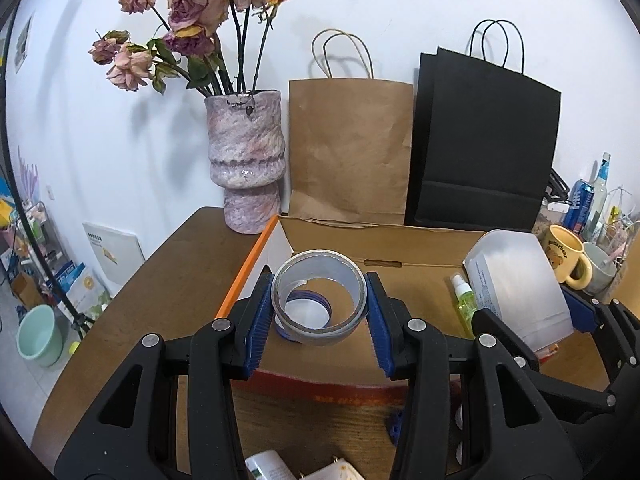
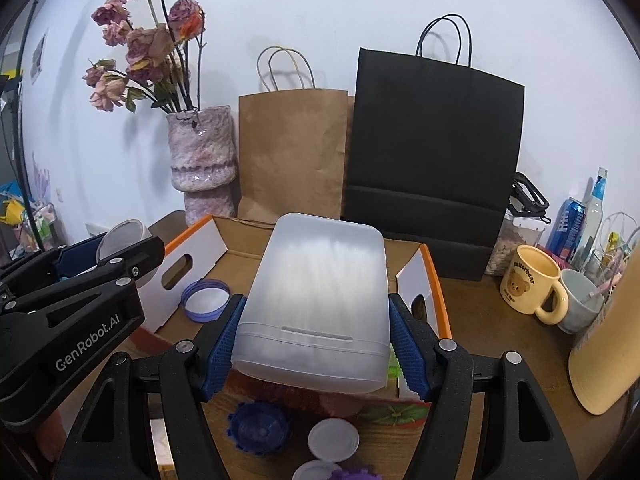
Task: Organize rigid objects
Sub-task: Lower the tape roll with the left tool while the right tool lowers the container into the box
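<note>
Tape roll [image 1: 319, 295], grey and turned so its open core faces the camera, sits clamped between the blue pads of the left gripper [image 1: 320, 312], held in the air above the open cardboard box [image 1: 400, 248] near the box's left end. Through the core shows a blue lid [image 2: 206, 300] lying on the box floor (it reads as a ring with a pale centre). Beside it the right gripper [image 2: 316, 344] is closed on a frosted plastic container [image 2: 320, 300], its pads pressed against the container's two sides, and the container hangs tilted over the middle of the same box. A small green spray bottle [image 1: 464, 296] stands in the box just left of the container in the left view. On the wooden table [image 1: 168, 280] in front of the box lie a blue toothed cap [image 2: 258, 428] and a white round lid [image 2: 333, 439]. Behind the box stand a mottled pink vase [image 1: 246, 160] of dried roses, a brown paper bag [image 1: 350, 152] and a black paper bag [image 1: 484, 140]. To the right a yellow bear mug [image 2: 530, 286] touches a grey mug [image 2: 580, 304], with a blue can [image 2: 568, 224] behind them.
</note>
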A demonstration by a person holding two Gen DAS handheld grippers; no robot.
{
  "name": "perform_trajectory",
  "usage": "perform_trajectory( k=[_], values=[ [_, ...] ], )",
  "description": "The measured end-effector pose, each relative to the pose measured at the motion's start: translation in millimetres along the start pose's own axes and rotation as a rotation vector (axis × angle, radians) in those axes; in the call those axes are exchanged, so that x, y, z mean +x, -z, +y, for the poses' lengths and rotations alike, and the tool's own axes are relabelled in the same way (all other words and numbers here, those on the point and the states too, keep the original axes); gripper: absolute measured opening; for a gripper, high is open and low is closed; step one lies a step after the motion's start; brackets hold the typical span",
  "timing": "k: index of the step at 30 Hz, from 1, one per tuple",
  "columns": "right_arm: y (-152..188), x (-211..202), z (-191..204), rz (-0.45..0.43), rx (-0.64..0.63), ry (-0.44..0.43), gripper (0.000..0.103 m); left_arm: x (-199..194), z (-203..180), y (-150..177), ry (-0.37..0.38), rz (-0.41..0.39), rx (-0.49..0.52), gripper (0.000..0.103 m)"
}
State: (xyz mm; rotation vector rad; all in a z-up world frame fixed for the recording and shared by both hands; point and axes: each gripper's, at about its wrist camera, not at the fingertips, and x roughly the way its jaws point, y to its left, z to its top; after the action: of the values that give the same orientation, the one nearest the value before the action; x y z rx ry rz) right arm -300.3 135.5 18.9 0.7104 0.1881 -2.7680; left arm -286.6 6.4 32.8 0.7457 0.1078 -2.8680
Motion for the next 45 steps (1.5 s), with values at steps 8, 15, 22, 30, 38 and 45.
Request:
perform_trajectory(
  k=[8,15,22,30,38,45],
  values=[
    [-8,22,-1,0.018,-0.018,0.004,0.074,22,1,-7,-0.016,0.007,0.001,0.040],
    [-12,44,-3,0.047,-0.033,0.005,0.074,42,1,-12,-0.030,0.019,0.011,0.040],
    [-12,63,-7,0.078,-0.046,0.008,0.074,64,1,-14,-0.043,0.044,0.029,0.040],
    [-4,75,-9,0.113,-0.059,0.008,0.074,76,3,-10,-0.045,0.072,0.043,0.040],
    [3,83,-12,0.159,-0.058,-0.009,0.075,79,1,-5,-0.046,0.095,0.057,0.057],
    [4,84,-18,0.166,-0.041,0.003,0.092,74,8,-7,-0.054,0.066,0.026,0.103]
  ],
)
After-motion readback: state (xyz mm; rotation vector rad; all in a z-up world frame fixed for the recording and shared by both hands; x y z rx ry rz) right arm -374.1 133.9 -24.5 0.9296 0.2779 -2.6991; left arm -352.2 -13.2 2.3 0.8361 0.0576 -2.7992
